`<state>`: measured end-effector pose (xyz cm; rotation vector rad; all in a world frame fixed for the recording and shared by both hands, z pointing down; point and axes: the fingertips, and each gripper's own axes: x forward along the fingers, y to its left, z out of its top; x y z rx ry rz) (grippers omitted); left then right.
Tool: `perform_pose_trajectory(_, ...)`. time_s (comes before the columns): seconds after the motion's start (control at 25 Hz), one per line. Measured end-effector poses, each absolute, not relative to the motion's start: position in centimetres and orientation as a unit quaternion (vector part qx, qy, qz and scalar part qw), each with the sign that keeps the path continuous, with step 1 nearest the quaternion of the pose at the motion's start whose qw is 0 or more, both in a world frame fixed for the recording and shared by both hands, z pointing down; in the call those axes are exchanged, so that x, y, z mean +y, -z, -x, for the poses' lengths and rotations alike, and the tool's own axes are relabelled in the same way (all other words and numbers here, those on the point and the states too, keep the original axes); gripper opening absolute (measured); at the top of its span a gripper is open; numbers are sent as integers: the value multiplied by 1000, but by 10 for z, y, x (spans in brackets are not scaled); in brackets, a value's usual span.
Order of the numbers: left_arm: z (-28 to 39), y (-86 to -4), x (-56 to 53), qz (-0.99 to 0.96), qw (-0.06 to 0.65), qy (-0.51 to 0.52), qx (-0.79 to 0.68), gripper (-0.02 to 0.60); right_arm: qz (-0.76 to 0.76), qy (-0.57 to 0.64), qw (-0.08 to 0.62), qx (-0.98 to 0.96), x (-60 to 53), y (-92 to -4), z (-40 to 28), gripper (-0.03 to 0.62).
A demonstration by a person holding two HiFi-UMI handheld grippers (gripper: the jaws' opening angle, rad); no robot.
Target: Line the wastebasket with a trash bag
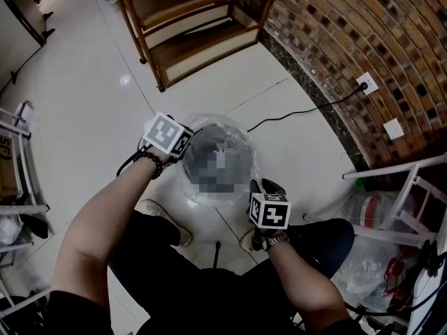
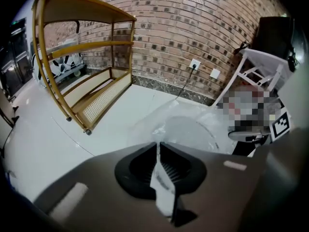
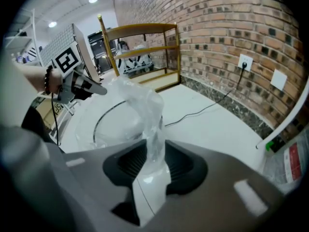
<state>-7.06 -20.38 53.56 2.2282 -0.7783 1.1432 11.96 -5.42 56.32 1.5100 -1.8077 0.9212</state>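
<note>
The white round wastebasket (image 1: 187, 188) stands on the pale tiled floor (image 1: 91, 103) directly in front of the person, between the two grippers. A clear trash bag (image 1: 218, 123) is seated in it. The film covers the opening and bulges out past the rim on the far side; the contents of the interior cannot be made out. The left gripper (image 2: 158, 148) is at the far-left part of the rim. Its jaws are clenched on a thin edge of the bag, which runs flat between the pads and out behind them. The right gripper (image 3: 154, 151) is at the near-right part of the rim. Its jaws stand apart, and a gathered fold of the bag rises from the rim and passes loosely through the gap without being pinched. A wooden shelf unit (image 1: 195, 26) stands on the far side of the floor, well apart from the wastebasket. A brick wall (image 1: 349, 40) runs along the right, carrying a socket (image 1: 367, 84) from which a black cable (image 1: 293, 114) trails across the floor towards the wastebasket. At the near right, a white frame (image 1: 401, 176) stands over a clear sack (image 1: 374, 211) holding red and white items that cannot be identified.
</note>
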Motion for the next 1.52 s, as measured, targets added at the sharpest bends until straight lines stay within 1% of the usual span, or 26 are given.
perform_pose_trajectory(0.2, 59, -546, -215, -822, 223, -462, -247, 42, -550, -385, 304, -676, -33, -581, -110, 117)
perform_pose_trajectory(0.36, 54, -556, -219, -814, 193, -503, -218, 101, -533, -412, 296, -677, -26, -586, -101, 117)
perform_pose_trajectory(0.44, 48, -558, -224, -816, 174, -509, -209, 120, -518, -430, 288, -681, -22, -586, -93, 117)
perform_pose_trajectory(0.72, 26, -558, -235, -836, 154, -493, -184, 120, -482, -461, 261, -698, -10, -573, -64, 115)
perform_pose_trajectory(1.04, 2, -550, -236, -865, 129, -463, -144, 118, -490, -440, 265, -705, 3, -559, -51, 18)
perform_pose_trajectory(1.16, -9, -546, -232, -877, 119, -448, -124, 107, -502, -428, 268, -702, 9, -557, -52, 6)
perform_pose_trajectory(1.32, -15, -547, -230, -879, 101, -453, -107, 101, -523, -416, 265, -695, 14, -555, -62, 6)
perform_pose_trajectory(1.36, -14, -549, -230, -877, 99, -457, -107, 101, -522, -420, 263, -695, 15, -555, -62, 15)
perform_pose_trajectory(1.44, -12, -552, -230, -872, 99, -467, -110, 101, -509, -437, 251, -698, 18, -557, -60, 156)
perform_pose_trajectory(1.48, -11, -554, -229, -870, 98, -470, -111, 101, -504, -443, 242, -701, 17, -556, -59, 205)
perform_pose_trajectory(1.52, -10, -555, -229, -869, 96, -472, -111, 101, -504, -444, 232, -704, 14, -553, -61, 238)
